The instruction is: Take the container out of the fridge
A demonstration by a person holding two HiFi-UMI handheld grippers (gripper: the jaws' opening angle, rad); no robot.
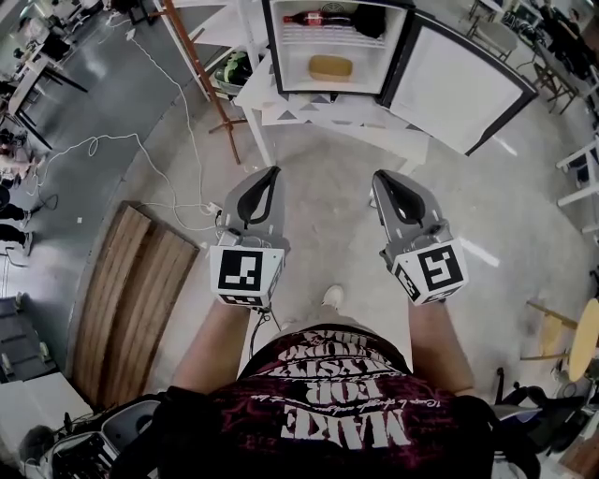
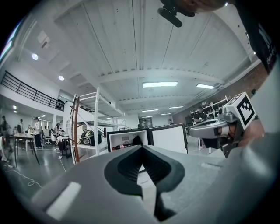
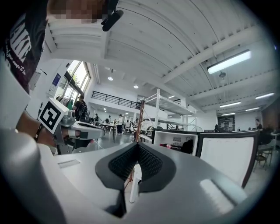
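One pale yellow, rounded container (image 1: 330, 67) sat alone on the middle shelf of the open white mini fridge (image 1: 271, 56) at the far end. It was just below a cola bottle (image 1: 314, 18) lying on its side. It looked like light plastic to me, stiff-ish but probably smooth and maybe a bit cold-slick. I'd pinch it across the narrow way, low on the body. The left gripper (image 1: 270, 173) and right gripper (image 1: 379, 176) were both clamped together on nothing, side by side, pointing level at the fridge and well short of it.
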